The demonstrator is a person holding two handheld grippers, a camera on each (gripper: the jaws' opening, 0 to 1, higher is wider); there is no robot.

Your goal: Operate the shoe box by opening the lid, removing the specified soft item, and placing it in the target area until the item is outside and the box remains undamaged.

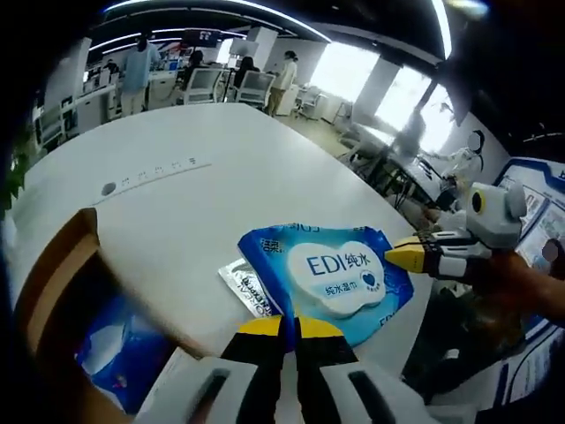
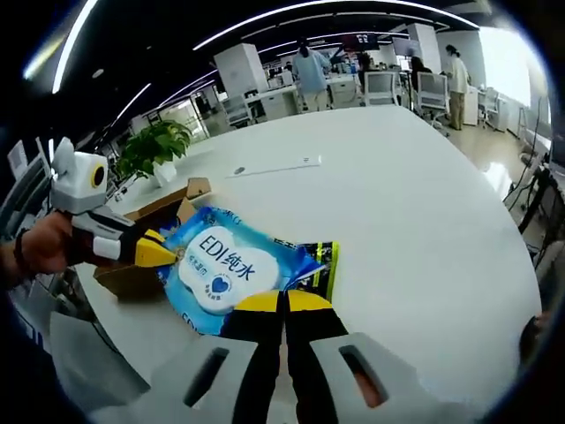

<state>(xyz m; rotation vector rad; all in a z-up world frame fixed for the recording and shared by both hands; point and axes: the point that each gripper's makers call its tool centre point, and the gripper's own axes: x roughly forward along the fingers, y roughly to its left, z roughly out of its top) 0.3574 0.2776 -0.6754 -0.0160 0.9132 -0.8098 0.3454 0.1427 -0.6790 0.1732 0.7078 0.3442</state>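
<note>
In the left gripper view, the left gripper [image 1: 287,329] has its yellow-tipped fingers closed together at the near edge of the blue wet-wipe pack [image 1: 328,278], which lies flat on the white bench [image 1: 221,190], outside the box. Whether they pinch the pack's edge I cannot tell. The right gripper [image 1: 408,256] touches the pack's right edge. The open cardboard shoe box [image 1: 62,283] sits to the left.

In the right gripper view, the right gripper [image 2: 282,302] shows fingers closed at the pack's [image 2: 231,265] near edge. The left gripper [image 2: 163,253] meets its left side, beside the shoe box [image 2: 154,212]. A potted plant [image 2: 157,146] stands far left.
</note>
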